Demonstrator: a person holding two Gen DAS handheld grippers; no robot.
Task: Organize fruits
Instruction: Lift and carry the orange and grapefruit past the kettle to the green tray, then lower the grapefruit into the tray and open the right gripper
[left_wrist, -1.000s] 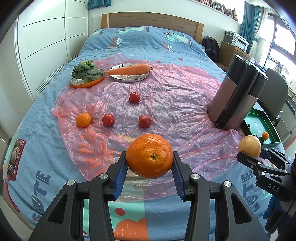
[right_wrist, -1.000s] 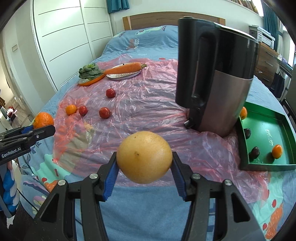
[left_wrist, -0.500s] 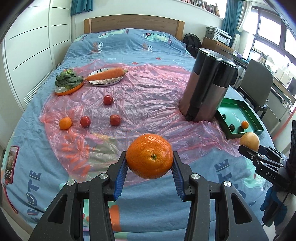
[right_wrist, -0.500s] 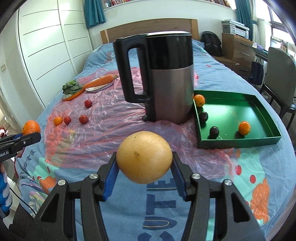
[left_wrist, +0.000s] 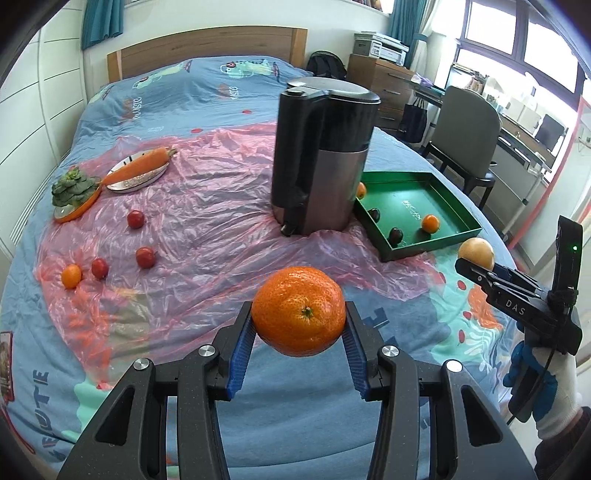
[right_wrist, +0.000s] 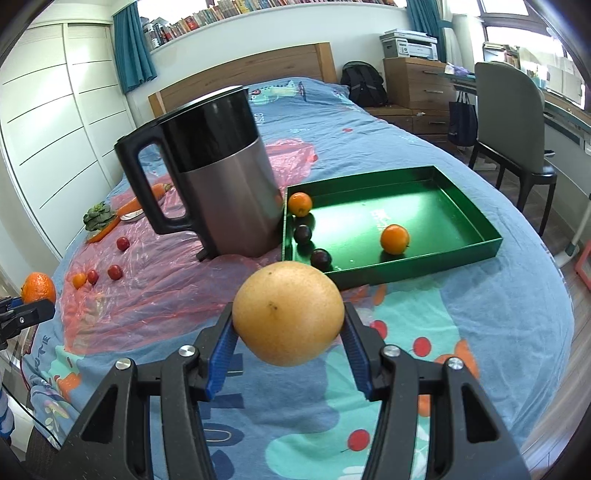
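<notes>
My left gripper (left_wrist: 298, 332) is shut on a large orange (left_wrist: 299, 311), held above the bed's near edge. My right gripper (right_wrist: 289, 332) is shut on a pale yellow grapefruit (right_wrist: 289, 316), in front of the green tray (right_wrist: 461, 254). The tray (left_wrist: 417, 248) holds two small oranges (right_wrist: 394, 239) (right_wrist: 300, 204) and two dark plums (right_wrist: 320, 257). In the left wrist view the right gripper (left_wrist: 476, 266) with its grapefruit (left_wrist: 476, 252) hangs near the tray's front corner. On the pink plastic sheet (left_wrist: 207, 221) at the left lie three red fruits (left_wrist: 145, 257) and a small orange (left_wrist: 71, 276).
A black and steel kettle (left_wrist: 321, 158) stands mid-bed, just left of the tray. Far left are a carrot on a plate (left_wrist: 138, 170) and leafy greens on an orange dish (left_wrist: 75, 190). A chair (right_wrist: 513, 122) and drawers stand to the right of the bed. A gloved hand (left_wrist: 546, 387) holds the right gripper.
Both grippers have swung to the right with their fruits held. The kettle and green tray have come towards the middle of both views; the loose fruits have slid left.
</notes>
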